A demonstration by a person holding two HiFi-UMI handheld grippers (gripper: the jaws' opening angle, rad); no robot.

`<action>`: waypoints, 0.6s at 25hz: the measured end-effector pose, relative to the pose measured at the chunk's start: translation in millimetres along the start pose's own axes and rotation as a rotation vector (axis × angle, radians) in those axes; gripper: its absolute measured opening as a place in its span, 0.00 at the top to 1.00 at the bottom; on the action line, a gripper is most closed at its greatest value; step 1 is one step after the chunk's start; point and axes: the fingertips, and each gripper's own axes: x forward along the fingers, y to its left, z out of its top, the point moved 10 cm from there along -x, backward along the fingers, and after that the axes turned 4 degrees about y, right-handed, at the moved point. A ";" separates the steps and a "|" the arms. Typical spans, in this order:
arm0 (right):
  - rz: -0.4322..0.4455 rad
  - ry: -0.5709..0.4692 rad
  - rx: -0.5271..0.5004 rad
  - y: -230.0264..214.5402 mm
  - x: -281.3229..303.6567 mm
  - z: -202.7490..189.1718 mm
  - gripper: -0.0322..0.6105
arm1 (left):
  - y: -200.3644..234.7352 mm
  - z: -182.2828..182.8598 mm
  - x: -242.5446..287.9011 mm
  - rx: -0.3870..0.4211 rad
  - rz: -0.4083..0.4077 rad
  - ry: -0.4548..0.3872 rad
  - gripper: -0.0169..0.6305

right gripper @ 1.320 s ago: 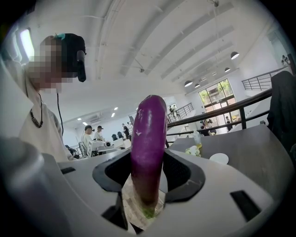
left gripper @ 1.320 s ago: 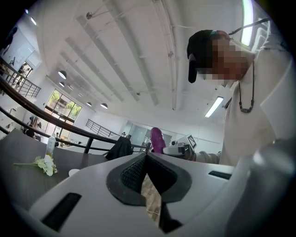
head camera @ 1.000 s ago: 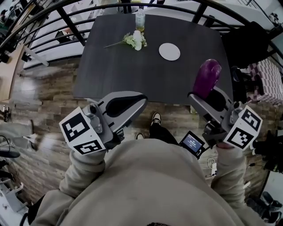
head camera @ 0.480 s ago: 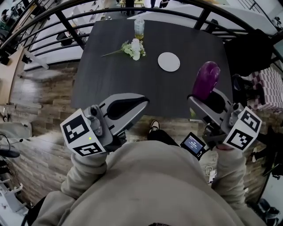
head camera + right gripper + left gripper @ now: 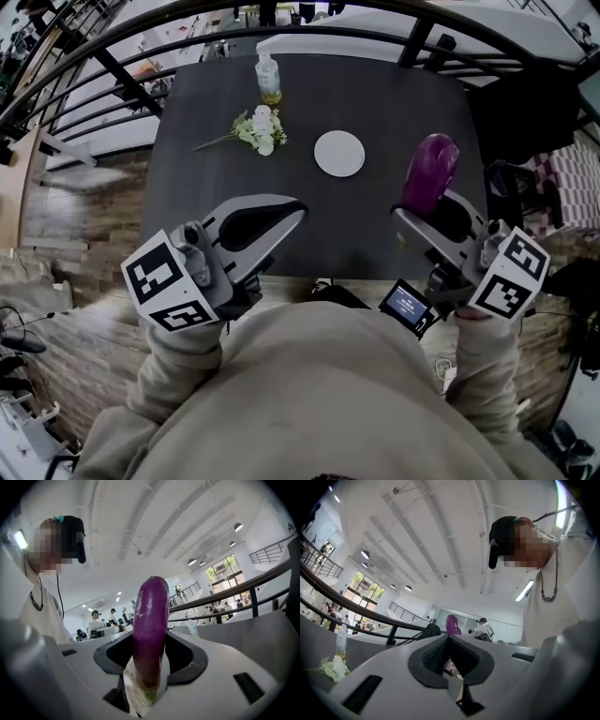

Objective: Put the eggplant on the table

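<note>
Currently, your right gripper (image 5: 424, 214) pinches the eggplant (image 5: 429, 169) by its stem end; the left gripper (image 5: 292, 212) sits pressed together. The glossy skin likely slips, so grip firmly.

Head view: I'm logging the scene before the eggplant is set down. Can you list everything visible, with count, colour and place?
table: 1, dark grey, centre
bottle: 1, clear with yellowish liquid, table's far edge
flowers: 1 sprig, white with green stem, lying just nearer than the bottle
disc: 1, white, mid-table
eggplant: 1, purple, upright over the table's near right part
railing: 1, black, curving behind the table
small screen: 1, dark, below the right tongs
left tongs: 1, grey, shut, empty, at the table's near edge
right tongs: 1, grey, gripping the eggplant
</note>
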 end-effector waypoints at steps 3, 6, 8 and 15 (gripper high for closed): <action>0.018 -0.002 -0.007 -19.6 -7.1 6.9 0.62 | 0.3 1.6 18.6 0.015 0.016 0.002 0.97; 0.045 0.005 0.006 -44.2 9.5 13.4 0.62 | 16.2 1.0 24.1 0.012 0.050 0.020 0.97; 0.065 0.021 0.024 -59.7 28.9 15.4 0.62 | 29.3 0.2 20.1 0.002 0.079 0.028 0.97; 0.123 0.077 0.044 -74.9 54.7 10.7 0.62 | 34.1 -17.8 6.1 -0.050 0.165 0.058 0.97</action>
